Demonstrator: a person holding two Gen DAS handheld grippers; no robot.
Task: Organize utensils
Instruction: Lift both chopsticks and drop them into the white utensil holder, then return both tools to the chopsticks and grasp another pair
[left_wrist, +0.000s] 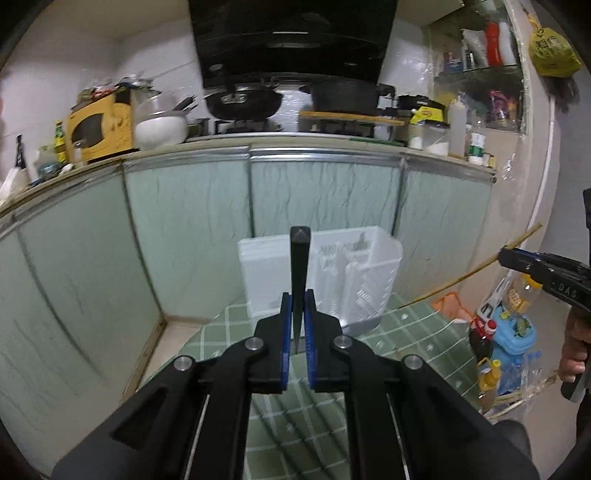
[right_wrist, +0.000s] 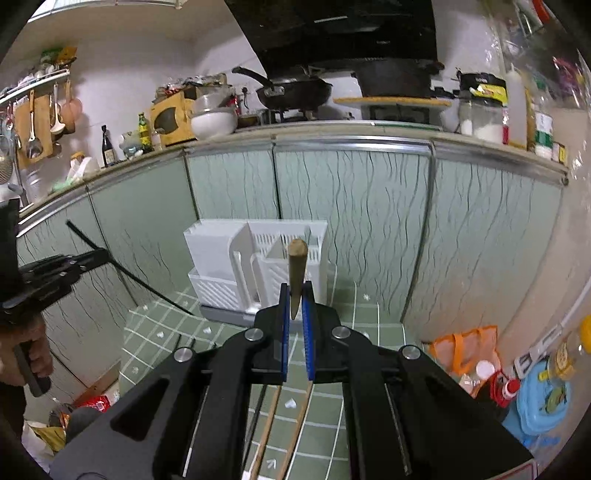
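My left gripper (left_wrist: 297, 295) is shut on a black chopstick (left_wrist: 298, 258), whose thick end rises toward the camera. Behind it, a white slotted utensil holder (left_wrist: 332, 273) stands on the green checked tablecloth (left_wrist: 406, 332). My right gripper (right_wrist: 295, 290) is shut on a wooden chopstick (right_wrist: 296, 266) held the same way, in front of the holder (right_wrist: 221, 251). Each gripper shows in the other's view: the right one (left_wrist: 502, 254) with its long wooden stick (left_wrist: 472, 271), the left one (right_wrist: 103, 254) with its black stick (right_wrist: 147, 286). Loose chopsticks (right_wrist: 266, 424) lie on the cloth (right_wrist: 166, 332) under my right gripper.
Pale green cabinet doors (left_wrist: 184, 229) close off the space behind the table, under a counter with a stove and pans (left_wrist: 243, 99). To the right on the floor are an orange bag (right_wrist: 465, 347), a blue container (right_wrist: 543, 402) and bottles (left_wrist: 480, 332).
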